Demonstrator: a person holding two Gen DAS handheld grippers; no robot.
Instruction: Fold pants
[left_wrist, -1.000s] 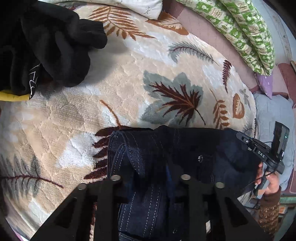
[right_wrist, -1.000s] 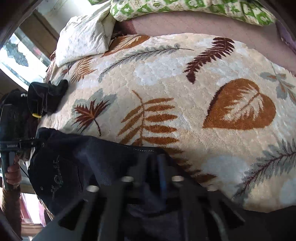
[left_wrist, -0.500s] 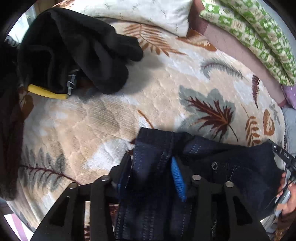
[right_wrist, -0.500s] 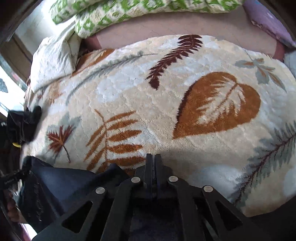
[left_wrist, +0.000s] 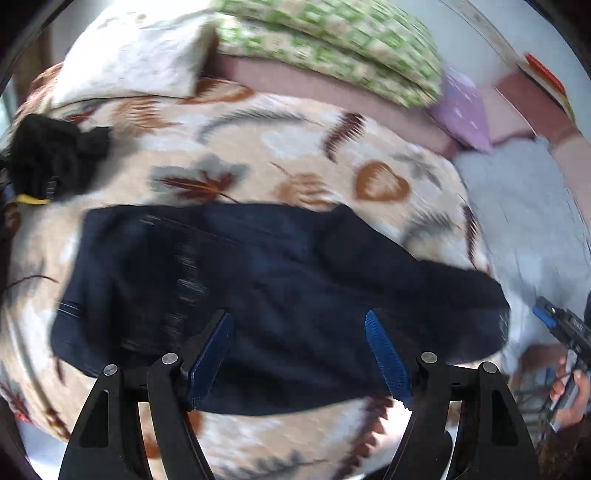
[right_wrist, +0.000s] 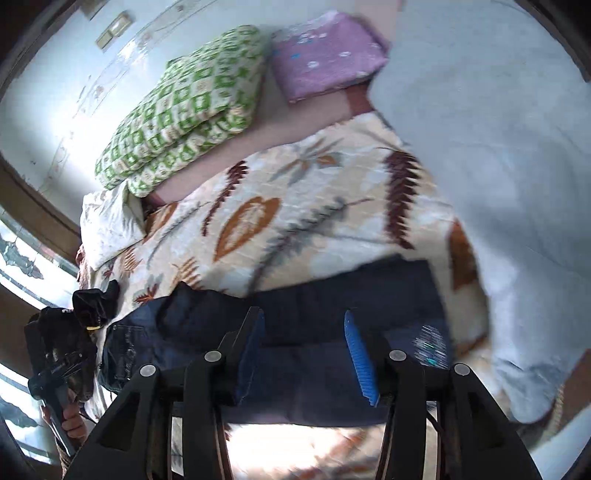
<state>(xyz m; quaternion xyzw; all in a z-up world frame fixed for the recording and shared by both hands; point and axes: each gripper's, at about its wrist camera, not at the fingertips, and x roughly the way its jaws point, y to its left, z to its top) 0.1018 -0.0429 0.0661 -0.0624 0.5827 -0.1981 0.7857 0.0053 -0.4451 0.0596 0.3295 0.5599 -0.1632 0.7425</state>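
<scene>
Both grippers, left (left_wrist: 297, 354) and right (right_wrist: 303, 352), have just opened their fingers, empty, above the folded dark denim pants (left_wrist: 258, 295). Risk: bulky fold could spring open on the soft leaf-print bed blanket (left_wrist: 258, 147).

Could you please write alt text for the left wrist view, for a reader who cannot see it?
Dark navy pants lie folded in a wide band across a cream, leaf-patterned blanket, below the open left gripper, whose blue pads hold nothing. A crumpled black garment lies at far left; green-patterned bedding lies behind.
</scene>
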